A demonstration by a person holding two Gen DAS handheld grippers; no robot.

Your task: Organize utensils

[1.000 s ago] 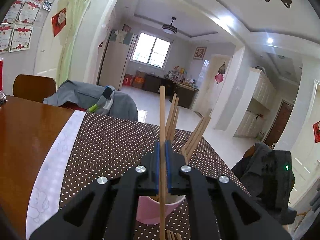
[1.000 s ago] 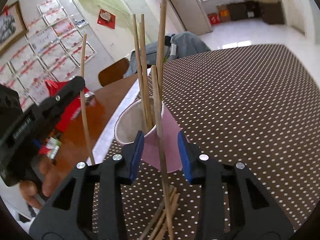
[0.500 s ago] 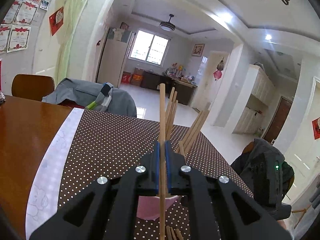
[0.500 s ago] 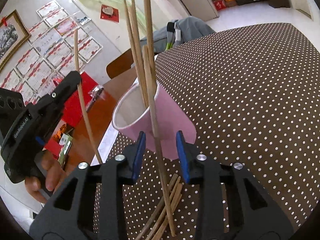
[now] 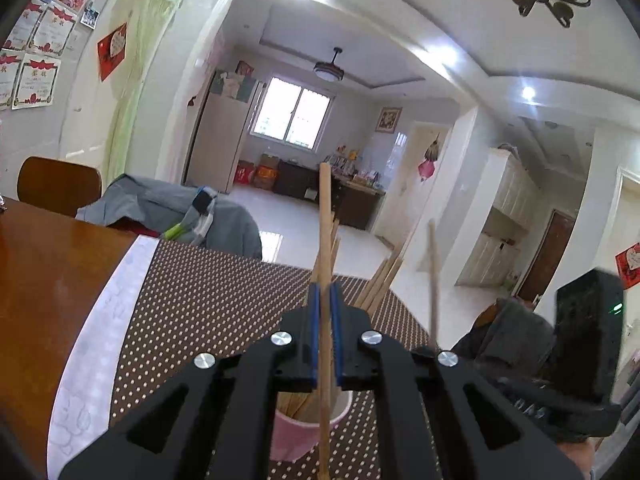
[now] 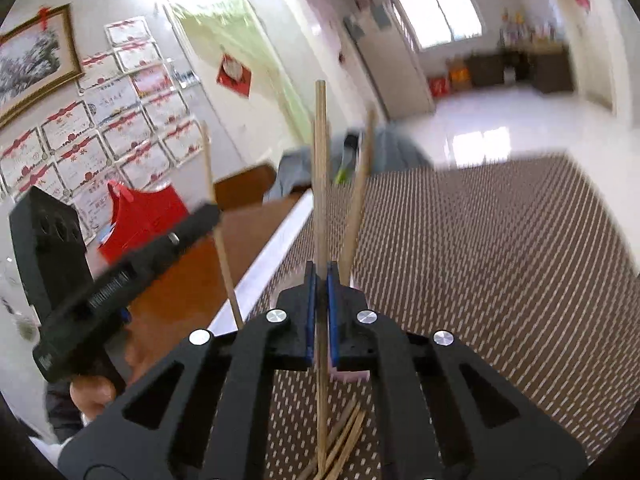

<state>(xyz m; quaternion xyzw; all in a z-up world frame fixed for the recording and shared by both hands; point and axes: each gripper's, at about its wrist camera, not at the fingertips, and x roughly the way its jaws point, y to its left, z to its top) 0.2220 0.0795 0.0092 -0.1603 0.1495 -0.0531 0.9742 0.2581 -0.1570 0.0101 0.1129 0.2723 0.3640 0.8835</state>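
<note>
Brown dotted tablecloth (image 5: 208,304) beneath our grippers. Pink cup (image 5: 308,432) below left gripper (image 5: 325,332), jaws clamped on upright chopstick (image 5: 325,224). Right gripper (image 6: 321,312) likewise pinches second chopstick (image 6: 320,176); loose chopsticks (image 6: 340,440) beneath.

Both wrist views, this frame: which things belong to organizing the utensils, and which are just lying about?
Part of the job:
- left gripper, shut on a chopstick
- right gripper, shut on another chopstick
- pink cup holding chopsticks
- loose chopsticks on the dotted tablecloth

Just lying about:
- red bag
- grey jacket
- wooden chair
</note>
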